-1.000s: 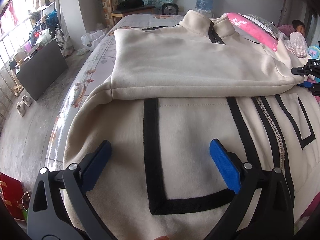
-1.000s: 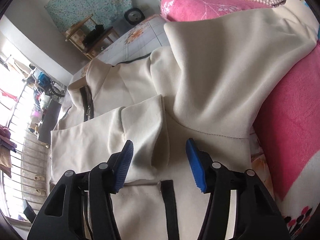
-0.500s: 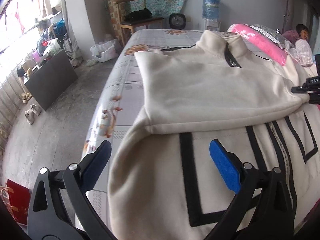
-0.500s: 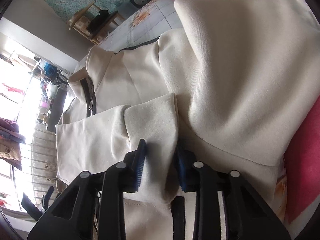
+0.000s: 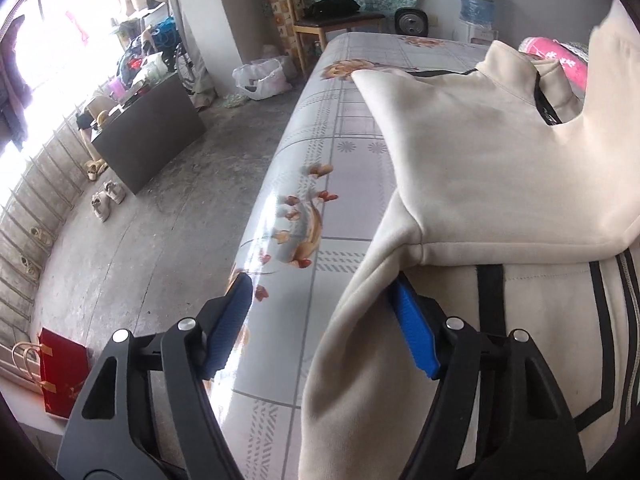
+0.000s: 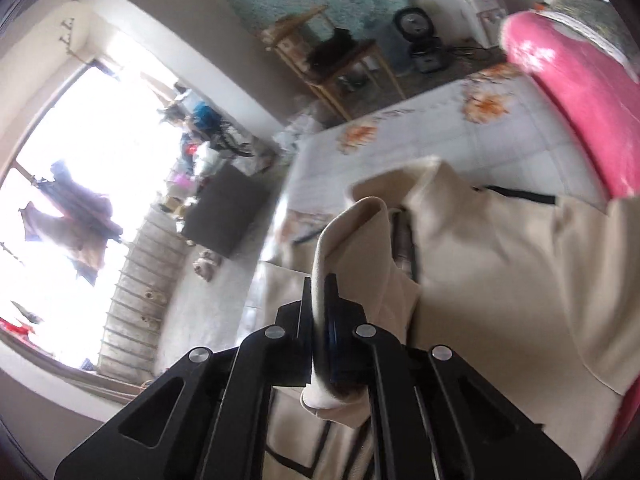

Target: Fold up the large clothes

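My right hand-held gripper (image 6: 318,300) is clamped tight on a fold of the cream jacket (image 5: 500,168), lifting it above the bed (image 5: 340,128). My left hand-held gripper (image 5: 324,320) is closing, jaws still wide (the jacket's side edge between them, one blue pad against the cloth).

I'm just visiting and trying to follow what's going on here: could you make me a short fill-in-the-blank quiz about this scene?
1. The cream jacket lies spread on a ____.
2. The right gripper is ____ on a fold of the jacket's fabric.
3. The pads on the left gripper are coloured ____.
4. The red bag stands on the ____.

Missing words: bed; shut; blue; floor
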Action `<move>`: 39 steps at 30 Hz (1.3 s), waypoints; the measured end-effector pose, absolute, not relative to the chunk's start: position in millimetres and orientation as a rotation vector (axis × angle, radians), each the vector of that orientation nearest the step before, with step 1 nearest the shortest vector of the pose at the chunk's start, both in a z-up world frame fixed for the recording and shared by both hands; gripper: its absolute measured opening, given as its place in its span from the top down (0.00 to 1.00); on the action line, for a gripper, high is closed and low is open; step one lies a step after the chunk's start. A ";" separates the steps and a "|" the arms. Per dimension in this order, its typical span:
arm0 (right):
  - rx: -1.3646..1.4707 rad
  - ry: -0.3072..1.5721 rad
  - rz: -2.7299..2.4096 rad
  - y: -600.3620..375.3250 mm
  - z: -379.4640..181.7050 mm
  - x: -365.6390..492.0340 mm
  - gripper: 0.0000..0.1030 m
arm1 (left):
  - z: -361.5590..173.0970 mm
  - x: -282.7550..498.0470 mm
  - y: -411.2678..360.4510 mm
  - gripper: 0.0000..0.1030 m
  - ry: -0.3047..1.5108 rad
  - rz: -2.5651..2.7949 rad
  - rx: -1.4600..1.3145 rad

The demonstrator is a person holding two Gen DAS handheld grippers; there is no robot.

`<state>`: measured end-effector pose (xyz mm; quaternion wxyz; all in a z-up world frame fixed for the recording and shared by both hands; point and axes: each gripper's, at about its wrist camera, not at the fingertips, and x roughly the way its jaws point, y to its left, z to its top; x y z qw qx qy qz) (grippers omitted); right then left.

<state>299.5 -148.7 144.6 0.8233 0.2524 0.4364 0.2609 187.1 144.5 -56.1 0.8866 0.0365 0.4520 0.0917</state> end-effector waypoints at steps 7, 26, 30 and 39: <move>0.462 0.597 0.827 -115.3 267.2 259.2 0.94 | -56.0 182.3 172.3 0.40 0.929 0.294 -0.068; 0.437 1.030 0.224 -270.3 29.9 288.8 0.94 | -60.5 185.4 177.7 0.37 0.928 0.334 -0.088; 0.373 1.126 0.172 -271.1 0.4 293.9 0.94 | -59.1 184.1 172.2 0.36 0.926 0.341 -0.079; 0.363 1.214 0.153 -276.0 -25.6 303.8 0.70 | -58.9 185.2 170.0 0.33 0.926 0.353 -0.066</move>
